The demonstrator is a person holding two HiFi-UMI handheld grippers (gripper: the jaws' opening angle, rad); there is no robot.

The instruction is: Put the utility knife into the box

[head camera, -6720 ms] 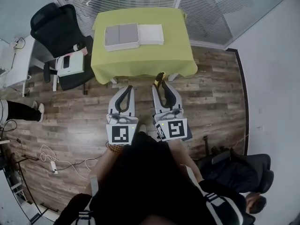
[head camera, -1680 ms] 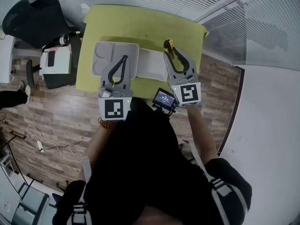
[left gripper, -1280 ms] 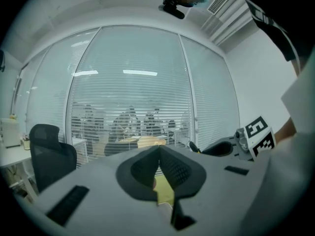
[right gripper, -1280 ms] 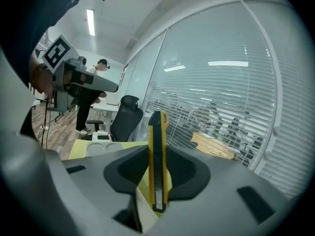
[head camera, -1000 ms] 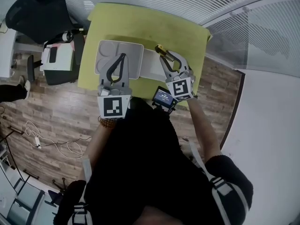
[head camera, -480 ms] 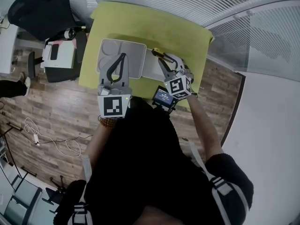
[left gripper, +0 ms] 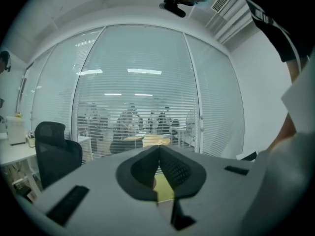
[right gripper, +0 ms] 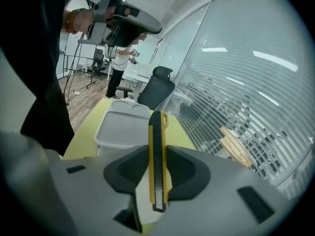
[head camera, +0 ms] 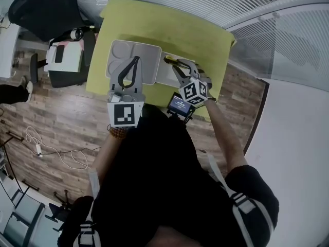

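— Utility knife (right gripper: 157,132): where, and pointing which way?
— Pinched on edge in the right tool (right gripper: 157,156), above the lime-clothed counter (head camera: 154,27); long axis in line with the jaws, far end out past the tips toward the box (right gripper: 120,127).
— Materials?
— Slim yellow bar, dark ribbed slider. Box pale grey, smooth, round-cornered.
— Left tool (left gripper: 158,151)?
— Pressed together, nothing between.

The box (head camera: 132,62) lies on the table (head camera: 154,27), nearer its front edge, with a chair (head camera: 38,9) left of the table.
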